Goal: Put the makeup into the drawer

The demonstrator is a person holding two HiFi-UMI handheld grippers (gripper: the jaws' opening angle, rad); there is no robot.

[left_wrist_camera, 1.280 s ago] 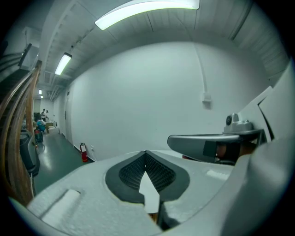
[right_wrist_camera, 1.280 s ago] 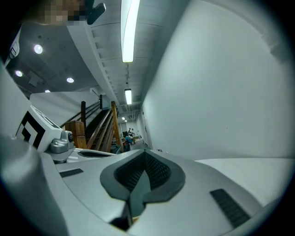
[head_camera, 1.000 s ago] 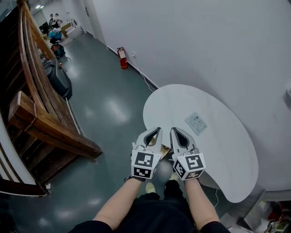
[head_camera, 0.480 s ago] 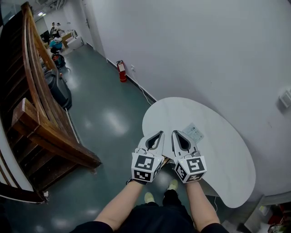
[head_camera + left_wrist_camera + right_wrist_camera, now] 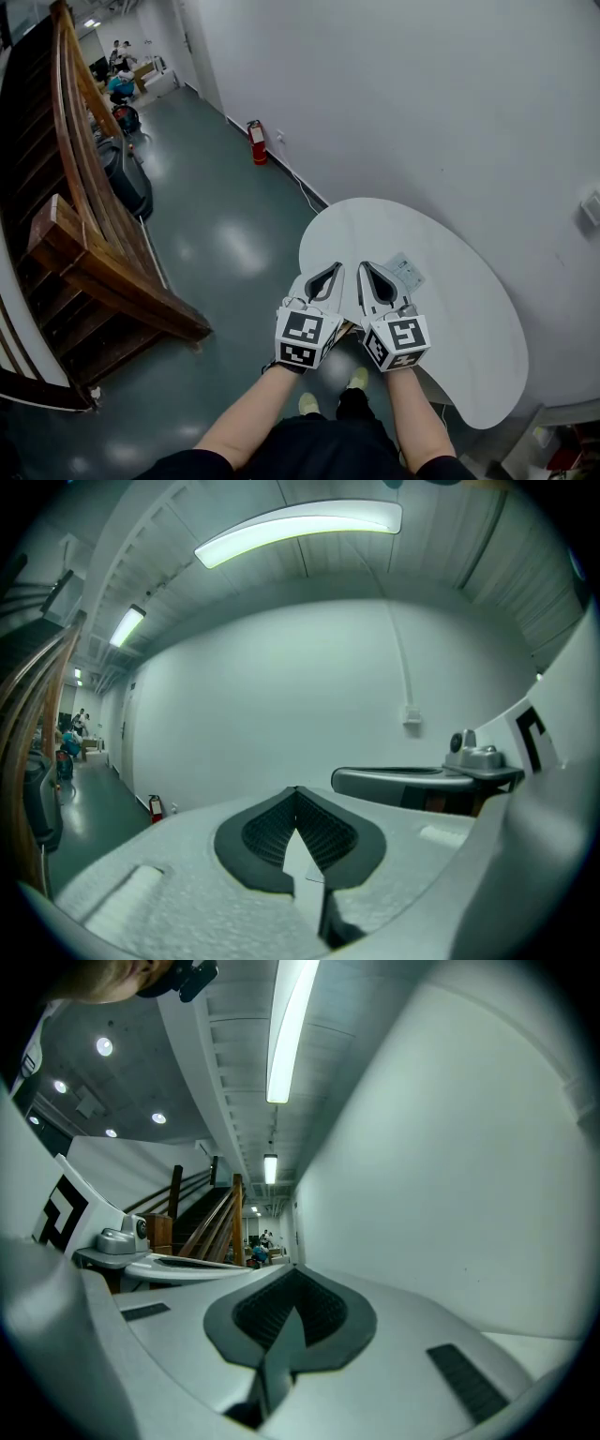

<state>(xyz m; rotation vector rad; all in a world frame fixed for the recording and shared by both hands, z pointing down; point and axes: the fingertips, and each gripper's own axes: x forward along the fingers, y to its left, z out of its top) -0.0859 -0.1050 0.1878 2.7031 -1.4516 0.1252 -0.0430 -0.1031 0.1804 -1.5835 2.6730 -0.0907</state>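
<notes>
My left gripper [image 5: 335,268] and right gripper [image 5: 366,267] are held side by side, pointing up and away, over the near edge of a white curved table [image 5: 450,309]. Both are shut with nothing between the jaws, as the left gripper view [image 5: 296,790] and right gripper view [image 5: 295,1272] also show. A flat pale rectangular item [image 5: 405,272] lies on the table just right of the right gripper's tip; I cannot tell what it is. No drawer is in sight. A brown wooden edge [image 5: 343,329] shows under the grippers, mostly hidden.
A plain white wall [image 5: 422,112] stands behind the table. A wooden staircase [image 5: 84,244] rises at the left across a glossy green floor [image 5: 225,234]. A red fire extinguisher [image 5: 254,142] stands by the wall. People sit far down the corridor [image 5: 120,80].
Both grippers have stayed shut and together. The view has shifted a little, and the pale item now sits closer to the right gripper's tip.
</notes>
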